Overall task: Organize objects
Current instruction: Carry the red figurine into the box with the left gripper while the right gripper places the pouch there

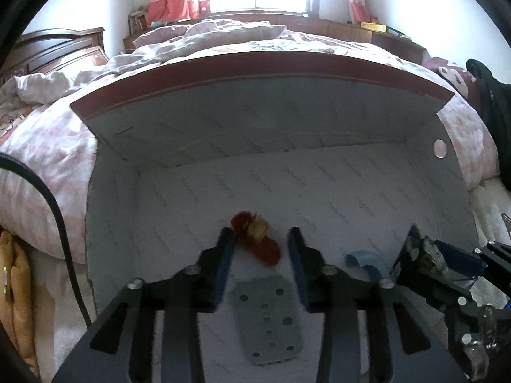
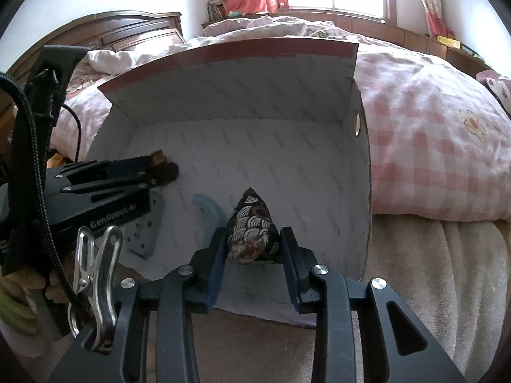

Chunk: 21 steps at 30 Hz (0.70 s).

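An open cardboard box (image 1: 255, 127) (image 2: 239, 95), white inside with a red-edged flap, stands on the bed. On its floor lies a red, orange and yellow yarn bundle (image 1: 257, 239) (image 2: 158, 157). My left gripper (image 1: 262, 239) (image 2: 156, 172) straddles the bundle with its pads open and the right pad clear of it. A grey metal plate with holes (image 1: 265, 319) (image 2: 145, 229) and a curved blue piece (image 1: 364, 263) (image 2: 207, 210) also lie in the box. My right gripper (image 2: 254, 242) (image 1: 418, 249) is shut on a black patterned pouch (image 2: 252, 233) (image 1: 429, 252), held low inside the box at its near right.
The box rests on a cream blanket (image 2: 431, 271) against a pink checked quilt (image 2: 431, 134). A wooden headboard (image 2: 127, 32) is at the left, and a bright window with curtains lies behind. A black cable (image 1: 60, 223) runs down the left. A metal clip (image 2: 95, 265) hangs near my right gripper.
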Each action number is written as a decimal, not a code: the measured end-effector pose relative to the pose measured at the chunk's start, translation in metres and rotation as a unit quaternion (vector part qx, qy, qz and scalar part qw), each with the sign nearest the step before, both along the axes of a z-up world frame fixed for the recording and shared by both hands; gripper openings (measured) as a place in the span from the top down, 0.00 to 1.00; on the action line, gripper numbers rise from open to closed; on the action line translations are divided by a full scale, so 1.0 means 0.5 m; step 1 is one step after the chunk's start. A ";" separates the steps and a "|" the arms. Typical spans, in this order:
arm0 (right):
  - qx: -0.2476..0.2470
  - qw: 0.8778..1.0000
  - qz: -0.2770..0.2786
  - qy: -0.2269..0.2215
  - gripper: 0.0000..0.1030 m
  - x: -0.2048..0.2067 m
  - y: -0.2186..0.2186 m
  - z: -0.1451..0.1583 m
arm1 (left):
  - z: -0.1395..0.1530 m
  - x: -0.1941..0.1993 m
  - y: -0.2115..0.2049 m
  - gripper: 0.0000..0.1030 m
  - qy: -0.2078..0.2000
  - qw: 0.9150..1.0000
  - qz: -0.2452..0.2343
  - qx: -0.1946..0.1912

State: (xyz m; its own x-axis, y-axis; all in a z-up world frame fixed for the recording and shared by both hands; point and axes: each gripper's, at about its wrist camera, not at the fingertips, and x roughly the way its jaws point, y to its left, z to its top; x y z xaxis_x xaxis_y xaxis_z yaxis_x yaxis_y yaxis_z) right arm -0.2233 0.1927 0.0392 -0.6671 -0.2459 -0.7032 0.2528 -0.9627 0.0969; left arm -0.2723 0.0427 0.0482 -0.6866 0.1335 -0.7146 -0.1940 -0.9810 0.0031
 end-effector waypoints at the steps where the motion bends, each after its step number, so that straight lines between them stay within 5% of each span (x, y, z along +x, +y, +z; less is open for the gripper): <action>1: -0.001 1.000 -0.001 0.001 0.65 0.000 0.000 0.001 | 0.000 0.000 0.001 0.50 -0.002 1.000 0.002 -0.001; 21: -0.032 0.999 -0.003 0.018 0.60 0.077 0.011 0.062 | 0.056 0.096 -0.019 0.44 0.000 1.000 0.009 0.009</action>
State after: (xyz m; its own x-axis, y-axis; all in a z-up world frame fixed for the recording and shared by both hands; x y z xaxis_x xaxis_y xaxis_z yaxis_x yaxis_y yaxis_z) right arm -0.1850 0.1982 0.0701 -0.6934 -0.2857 -0.6615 0.2519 -0.9562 0.1489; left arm -0.2244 0.0332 0.0761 -0.6888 0.1341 -0.7124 -0.1770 -0.9841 -0.0142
